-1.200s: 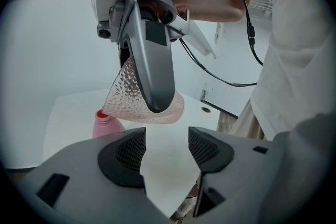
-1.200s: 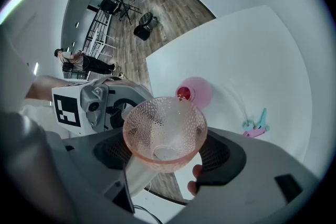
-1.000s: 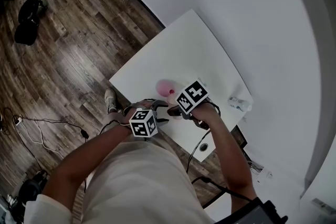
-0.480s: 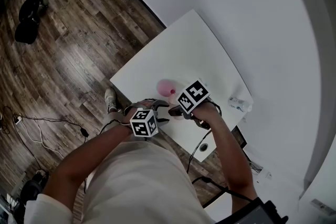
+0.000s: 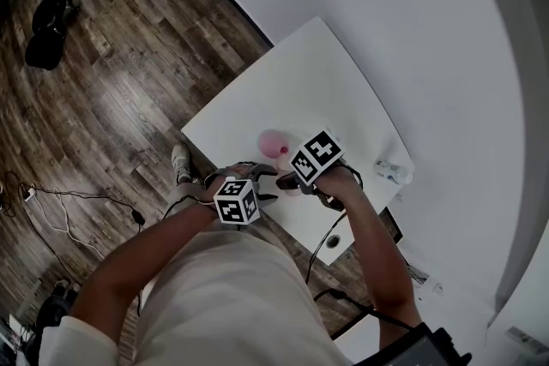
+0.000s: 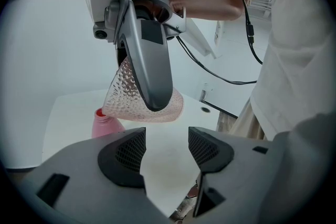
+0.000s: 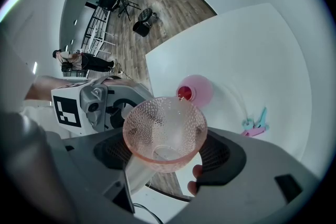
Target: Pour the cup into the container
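Observation:
A pink dimpled cup point(image 7: 164, 131) is clamped in my right gripper point(image 7: 165, 153), which is shut on it. The cup is tipped forward, its rim right over the red mouth of a pink bottle point(image 7: 195, 90) that stands on the white table point(image 5: 292, 73). In the left gripper view the same cup point(image 6: 122, 98) hangs tilted above the bottle point(image 6: 106, 124). My left gripper point(image 6: 167, 148) is open with nothing between its pads and hovers just in front of the cup, near the table's front edge. In the head view both marker cubes crowd the bottle point(image 5: 271, 142). I see no liquid in the cup.
A small pink and teal clip point(image 7: 255, 124) lies on the table to the right of the bottle. A clear object point(image 5: 390, 170) sits at the table's right corner. A cable hole point(image 5: 333, 241) is near the front edge. Wooden floor point(image 5: 111, 90) lies to the left.

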Available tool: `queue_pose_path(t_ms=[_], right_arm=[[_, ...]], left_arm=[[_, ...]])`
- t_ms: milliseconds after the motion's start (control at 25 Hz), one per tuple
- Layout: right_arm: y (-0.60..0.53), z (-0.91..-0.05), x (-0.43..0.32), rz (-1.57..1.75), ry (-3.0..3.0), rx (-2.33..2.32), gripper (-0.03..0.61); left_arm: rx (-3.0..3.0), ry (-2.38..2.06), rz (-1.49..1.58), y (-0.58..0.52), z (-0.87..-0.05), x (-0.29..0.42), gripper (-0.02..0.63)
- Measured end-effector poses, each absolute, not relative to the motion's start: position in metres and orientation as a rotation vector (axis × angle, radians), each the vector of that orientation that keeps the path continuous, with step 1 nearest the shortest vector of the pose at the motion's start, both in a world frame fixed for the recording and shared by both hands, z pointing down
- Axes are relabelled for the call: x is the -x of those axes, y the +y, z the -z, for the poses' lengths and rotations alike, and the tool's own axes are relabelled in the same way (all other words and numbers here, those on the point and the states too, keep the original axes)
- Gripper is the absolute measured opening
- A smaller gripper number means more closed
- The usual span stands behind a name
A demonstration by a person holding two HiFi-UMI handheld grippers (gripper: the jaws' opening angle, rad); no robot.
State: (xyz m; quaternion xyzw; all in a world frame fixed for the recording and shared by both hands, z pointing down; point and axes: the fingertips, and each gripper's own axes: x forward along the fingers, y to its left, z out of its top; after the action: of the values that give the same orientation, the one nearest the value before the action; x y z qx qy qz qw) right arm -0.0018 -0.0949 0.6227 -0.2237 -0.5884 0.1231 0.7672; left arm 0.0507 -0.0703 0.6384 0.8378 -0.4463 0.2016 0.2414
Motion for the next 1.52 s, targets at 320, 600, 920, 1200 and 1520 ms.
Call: queue_pose_path(t_ms=[320,600,920,1200,1520], right_arm=[[-0.0955,-0.6242,0.0007,-0.265,-1.267,0.484,0.370],[-0.0935,-0.6224,0.0020,-0.263,-1.261,0.485,0.368],[-0.0955,-0.6219,0.0040,-0.259,-1.252,0.490,0.369],[-0.0971,-0.6252,0.0017,-0.260,-1.242,0.491,0.370],[-0.0989,-0.6248,0.0020,-0.261,-1.230,0.493,0.368]], left_arm=[[-2.291,-1.222,-0.555,-0.0672,-0.6397,-0.0509,0.247],[-2.291,-1.229,-0.549,-0.0660,-0.6383,-0.0492,0.247],[-2.286,-1.231,-0.543,-0.0665,-0.6382,-0.0500,0.247],[-2.283,-1.235,-0.541,-0.0669,-0.6423,-0.0495,0.247],[-2.283,-1.240,-0.535,-0.0684,-0.6419,-0.0485,0.247]])
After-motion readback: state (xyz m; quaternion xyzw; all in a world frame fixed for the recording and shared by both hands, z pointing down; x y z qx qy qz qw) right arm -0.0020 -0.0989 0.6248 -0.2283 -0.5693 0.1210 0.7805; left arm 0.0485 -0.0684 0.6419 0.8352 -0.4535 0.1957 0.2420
